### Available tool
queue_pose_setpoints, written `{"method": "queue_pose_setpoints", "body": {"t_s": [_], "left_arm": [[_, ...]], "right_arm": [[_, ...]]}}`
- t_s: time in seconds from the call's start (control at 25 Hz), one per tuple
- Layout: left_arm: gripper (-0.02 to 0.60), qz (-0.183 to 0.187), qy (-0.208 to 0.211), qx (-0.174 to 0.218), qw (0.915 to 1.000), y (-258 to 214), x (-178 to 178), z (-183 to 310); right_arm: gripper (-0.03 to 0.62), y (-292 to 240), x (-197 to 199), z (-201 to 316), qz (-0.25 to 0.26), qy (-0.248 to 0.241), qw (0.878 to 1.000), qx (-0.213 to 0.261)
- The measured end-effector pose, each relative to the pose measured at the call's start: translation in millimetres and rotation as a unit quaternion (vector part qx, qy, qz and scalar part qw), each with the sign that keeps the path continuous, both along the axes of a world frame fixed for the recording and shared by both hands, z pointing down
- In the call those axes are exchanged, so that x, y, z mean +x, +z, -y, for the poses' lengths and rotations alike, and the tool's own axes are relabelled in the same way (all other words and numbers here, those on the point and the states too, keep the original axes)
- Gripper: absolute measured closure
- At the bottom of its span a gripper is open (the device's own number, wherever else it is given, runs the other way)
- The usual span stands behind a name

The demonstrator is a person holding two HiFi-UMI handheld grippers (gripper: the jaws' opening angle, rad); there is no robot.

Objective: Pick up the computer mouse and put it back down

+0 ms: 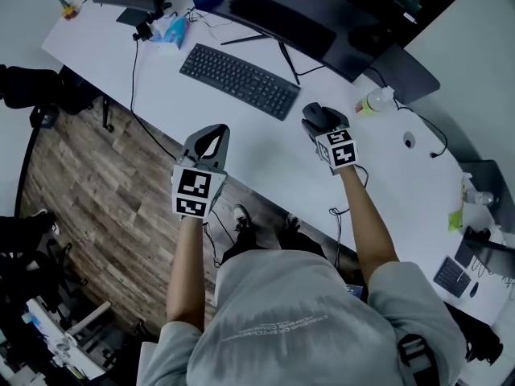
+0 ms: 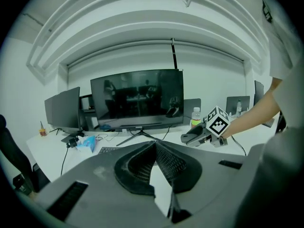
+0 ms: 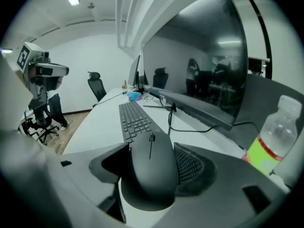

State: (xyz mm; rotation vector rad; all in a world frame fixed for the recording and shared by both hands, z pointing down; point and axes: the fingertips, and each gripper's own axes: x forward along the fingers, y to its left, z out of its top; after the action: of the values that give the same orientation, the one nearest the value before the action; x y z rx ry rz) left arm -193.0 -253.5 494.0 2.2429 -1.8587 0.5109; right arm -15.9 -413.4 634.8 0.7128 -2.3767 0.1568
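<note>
Right gripper view pretty much tells it: the right gripper (image 3: 151, 175) has its jaws closed in on the black computer mouse (image 3: 150, 158), one pad on each flank, with the scroll wheel pointing away toward the keyboard (image 3: 134, 119). Can't tell if the mouse is sitting on the white desk (image 1: 265, 155) or just off it. From the head view it's just past the keyboard's right end, near the plastic bottle (image 1: 376, 101) and in front of the big monitor (image 1: 282, 18). Left gripper (image 2: 155, 145) hangs off to the left around the desk's front edge, well apart from the mouse. Its jaws are pinched together at the tips with nothing in them.
</note>
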Motion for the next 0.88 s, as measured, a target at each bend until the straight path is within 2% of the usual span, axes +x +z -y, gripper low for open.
{"method": "queue_pose_setpoints", "body": {"t_s": [0.28, 0.68, 0.72, 0.8, 0.88], "left_arm": [[0.571, 0.0, -0.003, -0.022, 0.9998, 18.9, -8.7, -6.0], [0.571, 0.002, 0.002, -0.041, 0.9992, 31.1, -11.2, -12.8], [0.571, 0.002, 0.004, -0.041, 0.9992, 31.1, -10.5, -12.0], [0.571, 0.002, 0.007, -0.039, 0.9992, 30.4, -8.5, -9.1], [0.571, 0.002, 0.01, -0.035, 0.9993, 28.9, -5.6, -5.2]], "right_arm": [[0.301, 60.6, -9.7, 9.8, -0.036, 0.016, 0.998, -0.039], [0.298, 87.4, -19.1, 16.4, -0.028, 0.031, 0.997, -0.061], [0.295, 86.6, -19.3, 16.4, -0.026, 0.03, 0.997, -0.061], [0.245, 83.4, -18.6, 16.4, -0.021, 0.029, 0.998, -0.06], [0.232, 74.8, -14.1, 17.6, -0.013, 0.033, 0.998, -0.055]]}}
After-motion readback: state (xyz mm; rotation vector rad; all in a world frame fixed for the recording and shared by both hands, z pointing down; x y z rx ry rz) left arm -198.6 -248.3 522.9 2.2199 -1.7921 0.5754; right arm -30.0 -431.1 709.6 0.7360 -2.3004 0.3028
